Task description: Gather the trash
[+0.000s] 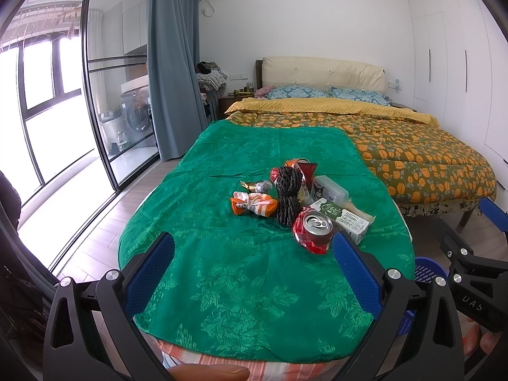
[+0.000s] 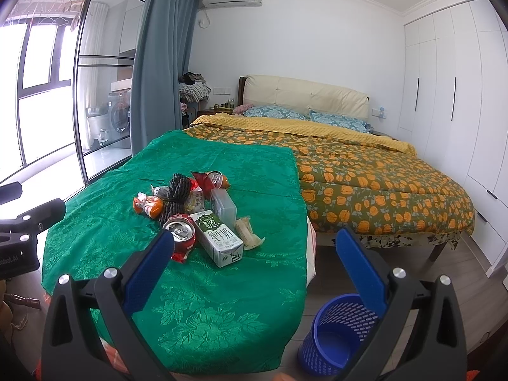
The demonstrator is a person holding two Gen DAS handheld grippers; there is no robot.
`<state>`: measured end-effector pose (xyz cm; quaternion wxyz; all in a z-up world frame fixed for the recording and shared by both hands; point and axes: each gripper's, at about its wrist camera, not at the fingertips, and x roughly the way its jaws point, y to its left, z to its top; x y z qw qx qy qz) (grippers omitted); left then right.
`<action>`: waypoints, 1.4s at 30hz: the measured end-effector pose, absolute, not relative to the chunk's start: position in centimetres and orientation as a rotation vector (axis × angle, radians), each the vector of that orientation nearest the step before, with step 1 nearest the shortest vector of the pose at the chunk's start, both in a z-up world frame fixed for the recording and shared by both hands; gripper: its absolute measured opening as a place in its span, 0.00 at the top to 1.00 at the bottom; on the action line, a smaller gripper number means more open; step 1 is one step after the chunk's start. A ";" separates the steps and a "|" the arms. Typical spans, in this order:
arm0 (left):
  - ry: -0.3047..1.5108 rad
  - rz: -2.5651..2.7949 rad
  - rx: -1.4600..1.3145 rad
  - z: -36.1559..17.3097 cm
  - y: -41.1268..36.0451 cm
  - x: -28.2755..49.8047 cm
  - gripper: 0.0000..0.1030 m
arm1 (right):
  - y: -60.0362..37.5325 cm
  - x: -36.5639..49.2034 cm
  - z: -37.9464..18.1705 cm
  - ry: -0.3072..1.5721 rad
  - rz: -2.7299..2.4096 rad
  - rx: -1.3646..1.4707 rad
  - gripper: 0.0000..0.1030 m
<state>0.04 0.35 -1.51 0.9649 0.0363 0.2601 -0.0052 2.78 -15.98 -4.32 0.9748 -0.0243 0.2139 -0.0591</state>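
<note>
Both my grippers, left (image 1: 254, 254) and right (image 2: 250, 250), gape empty; crushed can (image 2: 181, 236) light, slippery: pinch its sides.

Blue basket (image 1: 425, 270) mostly hidden behind left gripper's finger and table edge in left view, far orange can (image 2: 219, 179) half-covered by rope bundle (image 2: 176, 197) and wrappers, small grey wad (image 1: 264, 186) too small to identify, nightstand items (image 2: 226, 105) unreadable, thumb (image 1: 209, 372) cut by bottom edge.
</note>
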 end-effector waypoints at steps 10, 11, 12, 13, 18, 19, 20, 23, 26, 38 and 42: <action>0.528 -0.010 0.074 -1.6 0.4 0.0 0.04 | -16.4 2.7 -4.7 0.435 -0.123 -0.048 0.04; 0.528 -0.010 0.074 -1.7 0.4 0.0 0.04 | -16.3 2.7 -4.6 0.436 -0.124 -0.049 0.04; 0.528 -0.010 0.074 -1.7 0.4 0.0 0.04 | -16.3 2.7 -4.6 0.436 -0.124 -0.049 0.04; 0.528 -0.011 0.074 -1.6 0.4 0.0 0.04 | -16.3 2.7 -4.6 0.436 -0.124 -0.049 0.04; 0.528 -0.011 0.075 -1.7 0.4 0.1 0.04 | -16.3 2.7 -4.6 0.435 -0.125 -0.049 0.04; 0.529 -0.010 0.075 -1.6 0.4 0.1 0.04 | -16.3 2.7 -4.6 0.435 -0.125 -0.049 0.04; 0.529 -0.010 0.075 -1.6 0.4 0.1 0.04 | -16.3 2.7 -4.6 0.435 -0.126 -0.050 0.04; 0.530 -0.010 0.075 -1.7 0.4 0.1 0.04 | -16.4 2.6 -4.6 0.436 -0.126 -0.049 0.04; 0.530 -0.010 0.076 -1.7 0.4 0.1 0.04 | -16.4 2.6 -4.6 0.435 -0.126 -0.049 0.04; 0.532 -0.010 0.077 -1.8 0.4 0.1 0.04 | -16.3 2.7 -4.6 0.436 -0.126 -0.050 0.04; 0.535 -0.011 0.084 -2.2 0.6 -0.1 0.04 | -16.3 2.7 -4.6 0.436 -0.126 -0.050 0.04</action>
